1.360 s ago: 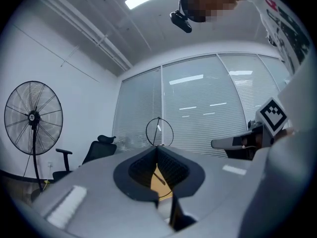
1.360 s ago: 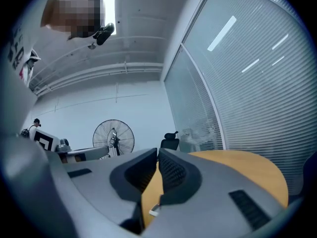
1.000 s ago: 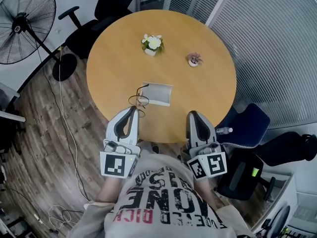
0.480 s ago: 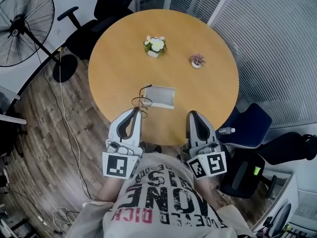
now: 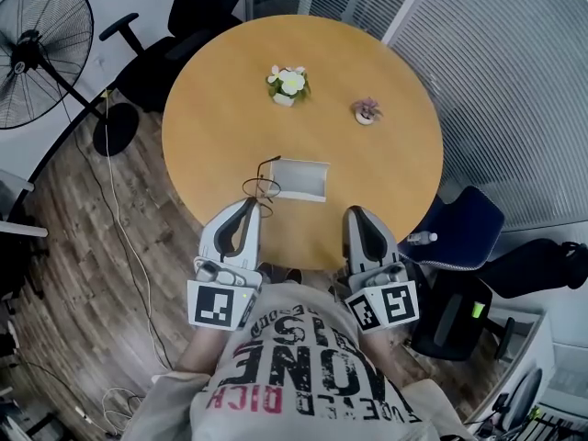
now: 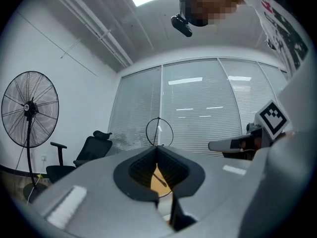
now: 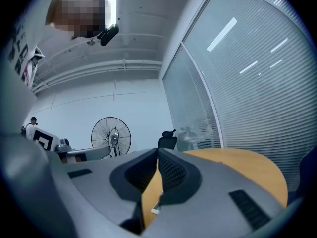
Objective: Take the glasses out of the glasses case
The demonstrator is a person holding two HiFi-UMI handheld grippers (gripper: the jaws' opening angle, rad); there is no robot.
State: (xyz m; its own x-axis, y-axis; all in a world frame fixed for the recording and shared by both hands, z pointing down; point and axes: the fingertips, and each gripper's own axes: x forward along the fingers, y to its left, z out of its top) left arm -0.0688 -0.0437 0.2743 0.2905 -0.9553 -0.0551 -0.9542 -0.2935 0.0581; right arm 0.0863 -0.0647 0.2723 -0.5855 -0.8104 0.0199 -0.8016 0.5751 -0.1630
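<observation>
Glasses [image 5: 260, 188], a thin dark wire frame, sit outside the pale glasses case [image 5: 299, 179] in the head view, just off its left end over the round wooden table [image 5: 367, 168]. The tips of the left gripper [image 5: 248, 203] meet the frame on the side away from the case. The right gripper [image 5: 356, 213] reaches over the table edge nearest the person, to the right of the case and apart from it. A white flower pot [image 5: 287, 84] and a small pink plant [image 5: 367, 110] stand well beyond the case. In the left gripper view the jaws are pinched onto the frame: one round lens rim stands up just past the tips and a thin temple runs down between the pads. In the right gripper view the jaws are pressed together with nothing between them, the tabletop stretching ahead and a standing fan [image 7: 111, 137] in the background.
</observation>
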